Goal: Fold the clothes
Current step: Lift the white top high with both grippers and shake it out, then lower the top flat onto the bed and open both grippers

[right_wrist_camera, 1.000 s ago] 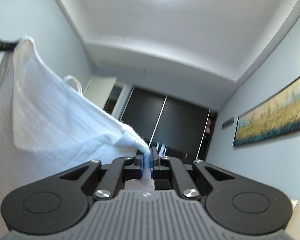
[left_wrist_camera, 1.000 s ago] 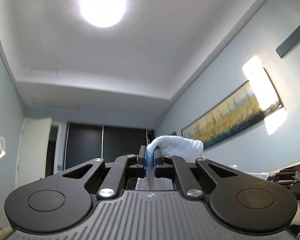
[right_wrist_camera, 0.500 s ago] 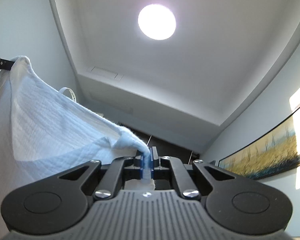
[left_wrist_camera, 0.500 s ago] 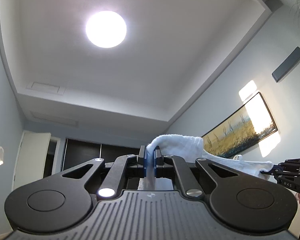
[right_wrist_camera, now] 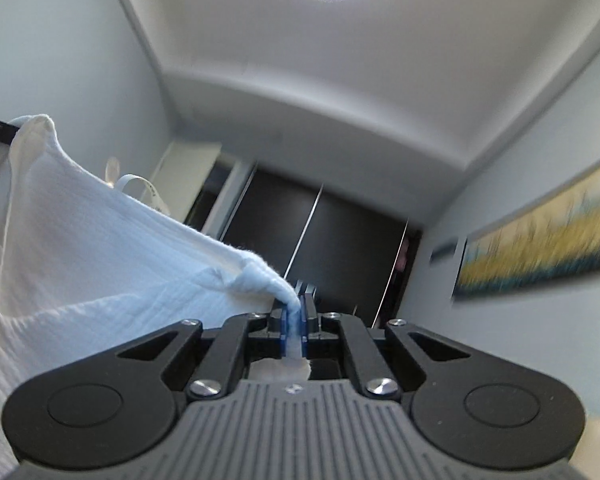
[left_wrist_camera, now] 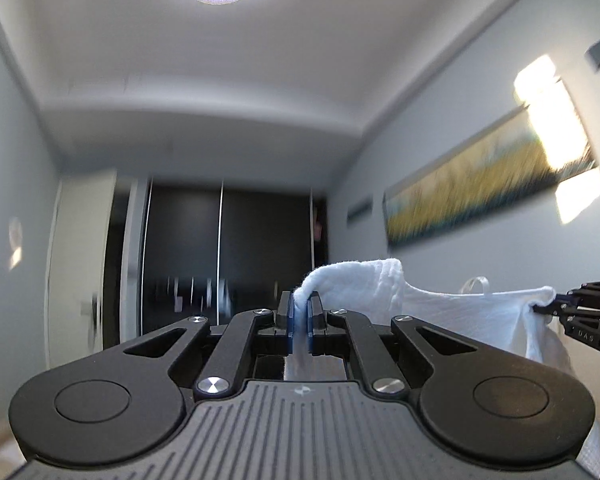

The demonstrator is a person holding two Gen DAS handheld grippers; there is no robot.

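The left tongs are clenched on one corner of a white, crinkle-textured cotton garment, and the right tongs pinch another corner. The cloth hangs stretched in the air between them, its small white hanging loop standing up along the top edge. Behind are dark sliding wardrobe doors and a long, yellow framed landscape painting.

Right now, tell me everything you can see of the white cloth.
The white crinkle-textured cotton-looking garment hangs in the air, stretched between both tools. The left hand-held gripper pinches one bunched corner, the right hand-held gripper another. Its top edge sags between them; a narrow white loop stands up from it.
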